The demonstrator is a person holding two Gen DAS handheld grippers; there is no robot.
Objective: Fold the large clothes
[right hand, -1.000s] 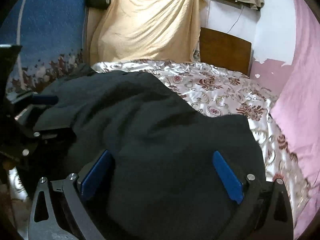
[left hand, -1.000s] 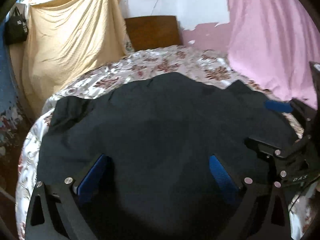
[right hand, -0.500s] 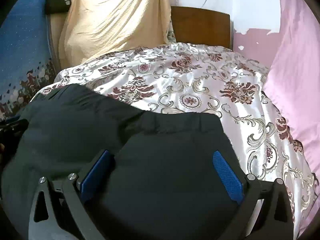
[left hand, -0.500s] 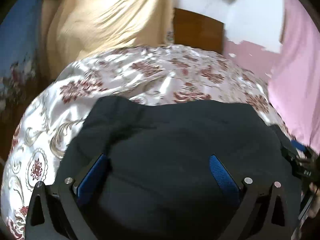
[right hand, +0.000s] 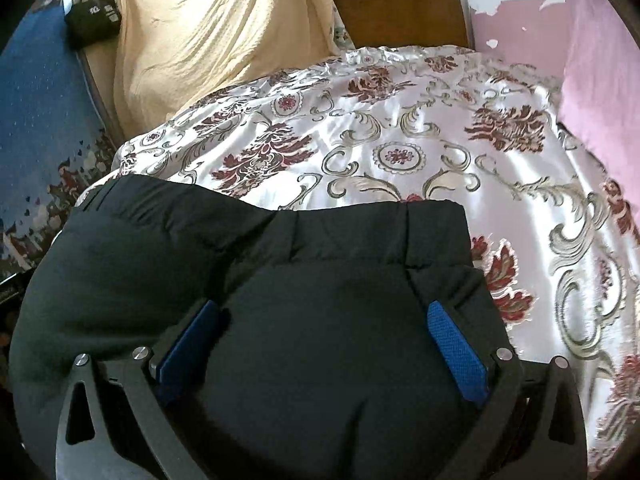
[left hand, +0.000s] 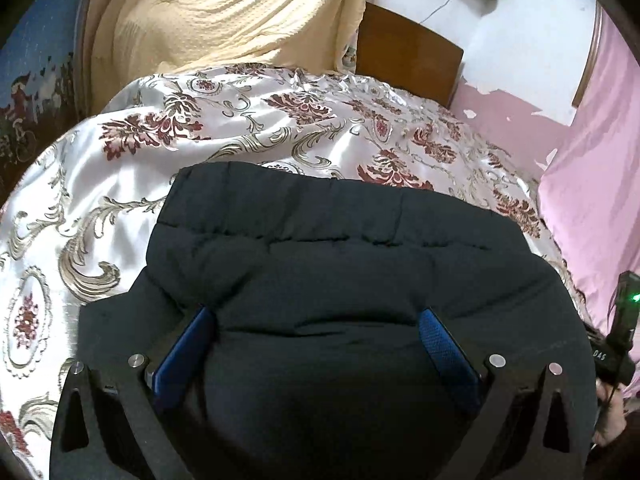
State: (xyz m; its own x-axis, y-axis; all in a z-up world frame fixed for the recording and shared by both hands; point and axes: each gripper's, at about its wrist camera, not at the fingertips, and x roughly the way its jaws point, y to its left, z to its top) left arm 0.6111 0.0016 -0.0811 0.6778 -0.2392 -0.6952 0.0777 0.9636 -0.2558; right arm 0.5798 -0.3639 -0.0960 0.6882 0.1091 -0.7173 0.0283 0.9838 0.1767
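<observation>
Here: left gripper, fingers spread wide, blue pads visible, dark garment bulging between them across the lower half of the frame; whether the pads pinch the cloth cannot be told. Right gripper, fingers equally wide apart, the same garment filling the gap and the lower left of its frame; grip likewise cannot be told. Garment: black, thick, folded edge running across mid-frame, lying on the bed. Bedspread: white satin, maroon and grey floral scrolls, upper and right parts. Headboard: brown wood, top centre. Yellow cloth: hanging, upper left. Pink cloth: right edge. Black bag: far upper left.
</observation>
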